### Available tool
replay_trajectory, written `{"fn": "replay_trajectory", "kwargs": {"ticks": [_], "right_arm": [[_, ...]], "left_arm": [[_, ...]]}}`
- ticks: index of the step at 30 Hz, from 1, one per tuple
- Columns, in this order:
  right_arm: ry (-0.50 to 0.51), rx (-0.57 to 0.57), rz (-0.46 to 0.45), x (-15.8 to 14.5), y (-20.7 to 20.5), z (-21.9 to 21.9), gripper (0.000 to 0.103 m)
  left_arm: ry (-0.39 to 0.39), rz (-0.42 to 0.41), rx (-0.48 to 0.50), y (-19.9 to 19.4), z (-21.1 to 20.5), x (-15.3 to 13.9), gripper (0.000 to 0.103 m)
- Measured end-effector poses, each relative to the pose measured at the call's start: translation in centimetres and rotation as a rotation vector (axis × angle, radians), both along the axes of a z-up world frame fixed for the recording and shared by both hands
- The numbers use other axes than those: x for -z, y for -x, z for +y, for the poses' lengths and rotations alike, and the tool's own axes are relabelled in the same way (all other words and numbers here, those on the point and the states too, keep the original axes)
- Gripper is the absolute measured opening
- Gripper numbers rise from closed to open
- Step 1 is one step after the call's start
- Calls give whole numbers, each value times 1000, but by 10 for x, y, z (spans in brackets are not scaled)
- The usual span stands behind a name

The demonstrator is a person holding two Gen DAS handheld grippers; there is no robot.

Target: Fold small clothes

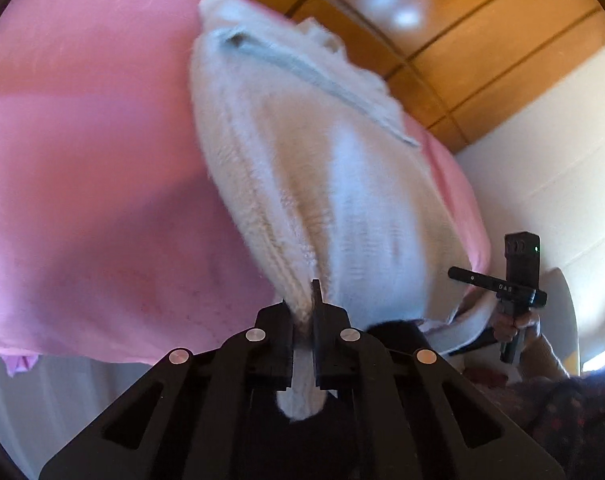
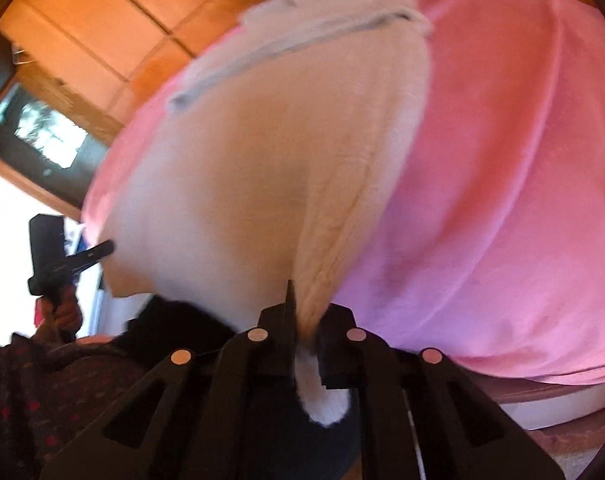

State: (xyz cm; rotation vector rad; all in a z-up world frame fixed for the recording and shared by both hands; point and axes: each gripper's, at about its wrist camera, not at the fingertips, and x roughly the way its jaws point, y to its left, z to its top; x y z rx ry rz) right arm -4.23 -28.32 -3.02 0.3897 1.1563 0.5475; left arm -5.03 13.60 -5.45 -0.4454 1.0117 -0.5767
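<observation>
A small cream fleece garment (image 1: 310,168) with a grey trim band hangs stretched over a pink blanket (image 1: 82,184). My left gripper (image 1: 302,308) is shut on one near corner of the garment, and cloth pokes out behind the jaws. My right gripper (image 2: 306,316) is shut on the other near corner of the same garment (image 2: 286,160). The garment's far edge rests on the pink blanket (image 2: 522,200). The right gripper's body also shows in the left wrist view (image 1: 514,292), and the left gripper's body shows in the right wrist view (image 2: 54,256). Both views are blurred.
A wooden panelled floor (image 1: 482,20) lies beyond the blanket. A white wall (image 1: 562,160) stands to one side. A dark-framed opening (image 2: 42,140) shows at the left of the right wrist view. Dark dotted fabric (image 2: 42,380) lies near me.
</observation>
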Motion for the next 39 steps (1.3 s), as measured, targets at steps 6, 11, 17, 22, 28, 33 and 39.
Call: {"fn": "replay_trajectory", "kwargs": {"ticks": [6, 11, 17, 22, 28, 33, 39], "right_arm": [[-206, 65, -119, -49, -9, -15, 6], [-275, 197, -121, -48, -55, -32, 6], [-275, 394, -32, -25, -127, -50, 6], [-259, 544, -44, -21, -156, -77, 67], [-87, 484, -108, -28, -135, -86, 68], [81, 304, -119, -11, -110, -47, 66], [205, 229, -124, 8, -112, -9, 22]], "left_arm": [[112, -57, -24, -8, 19, -42, 5], [261, -53, -81, -54, 29, -61, 5], [301, 25, -265, -138, 46, -55, 5], [287, 116, -479, -189, 74, -30, 34], [70, -6, -420, -157, 78, -37, 48], [-127, -106, -176, -113, 34, -25, 75], [-271, -140, -86, -104, 3, -3, 38]]}}
